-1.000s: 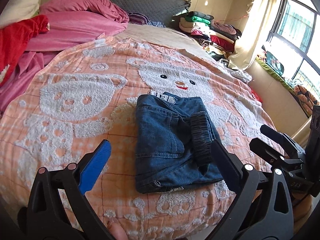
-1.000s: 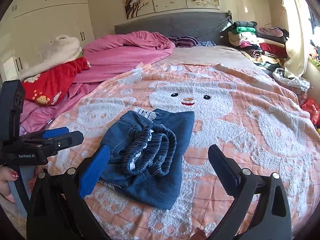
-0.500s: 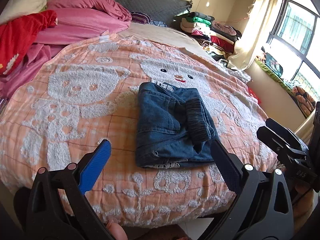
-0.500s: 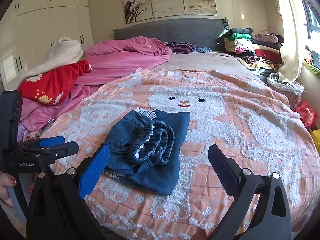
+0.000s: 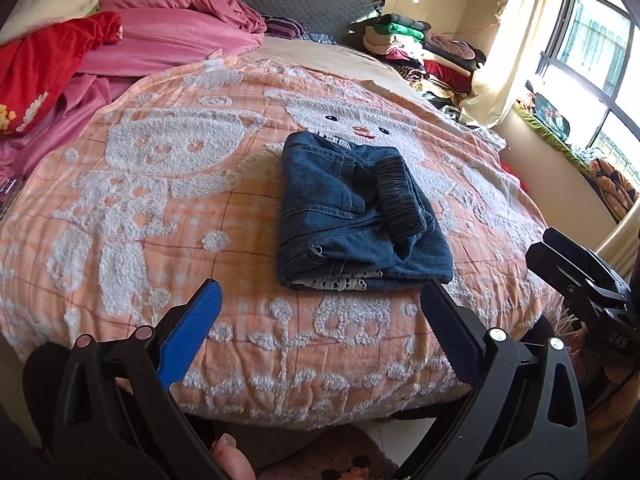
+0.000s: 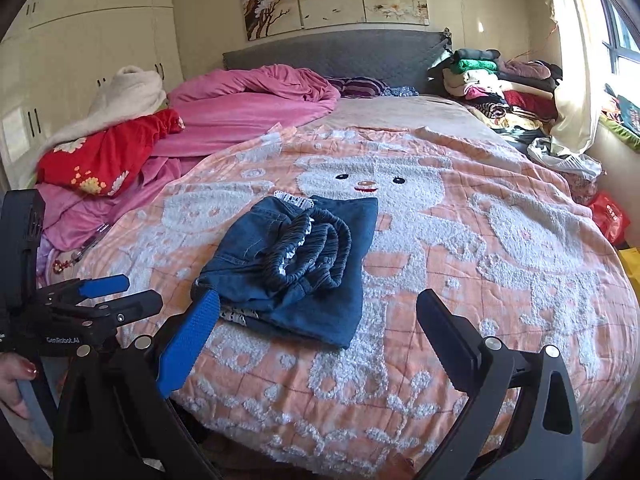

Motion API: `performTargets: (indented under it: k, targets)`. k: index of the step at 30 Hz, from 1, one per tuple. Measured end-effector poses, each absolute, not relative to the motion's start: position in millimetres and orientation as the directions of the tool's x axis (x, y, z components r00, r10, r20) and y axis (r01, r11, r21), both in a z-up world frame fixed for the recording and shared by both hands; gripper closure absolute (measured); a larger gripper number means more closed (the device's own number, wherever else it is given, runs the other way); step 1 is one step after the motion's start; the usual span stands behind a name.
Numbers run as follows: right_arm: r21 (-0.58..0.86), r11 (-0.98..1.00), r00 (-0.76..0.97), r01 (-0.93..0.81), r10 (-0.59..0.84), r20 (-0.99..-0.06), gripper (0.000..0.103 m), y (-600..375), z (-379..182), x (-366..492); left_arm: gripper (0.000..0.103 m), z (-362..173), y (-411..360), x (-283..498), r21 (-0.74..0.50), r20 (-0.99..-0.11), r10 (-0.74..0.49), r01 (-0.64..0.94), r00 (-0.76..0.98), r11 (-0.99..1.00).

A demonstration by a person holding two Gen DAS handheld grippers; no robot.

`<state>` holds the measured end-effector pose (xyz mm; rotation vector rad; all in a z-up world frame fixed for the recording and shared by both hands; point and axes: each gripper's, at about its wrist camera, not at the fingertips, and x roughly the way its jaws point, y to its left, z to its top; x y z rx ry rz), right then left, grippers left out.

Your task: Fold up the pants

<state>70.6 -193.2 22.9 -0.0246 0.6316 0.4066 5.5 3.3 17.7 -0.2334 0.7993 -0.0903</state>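
dark blue denim pants (image 5: 352, 208), peach bear-patterned blanket (image 5: 160, 200)

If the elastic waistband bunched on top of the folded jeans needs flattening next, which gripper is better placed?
Probably the right gripper: the waistband lies on the jeans' side facing it. The left gripper, equally open and clear, would reach across the denim.

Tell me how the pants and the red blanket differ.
The pants are dark blue denim; the red blanket is bright red with flowers. The pants lie folded in a compact stack; the red blanket is bunched up loosely. The pants sit mid-bed on the bear blanket; the red blanket is heaped at the bed's left edge. Neither is touched by the left gripper or right gripper.
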Motion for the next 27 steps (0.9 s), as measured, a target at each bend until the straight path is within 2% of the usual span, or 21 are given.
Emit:
performTargets:
  k: [27]
  targets:
    - [0.096,0.934,0.696,-0.344,0.322,-0.642,0.005,-194.0,-12.0,61.8,0.010,-5.2,1.5,-6.5,-0.221,-0.737,-0.145,-0.033,0.661,0.975]
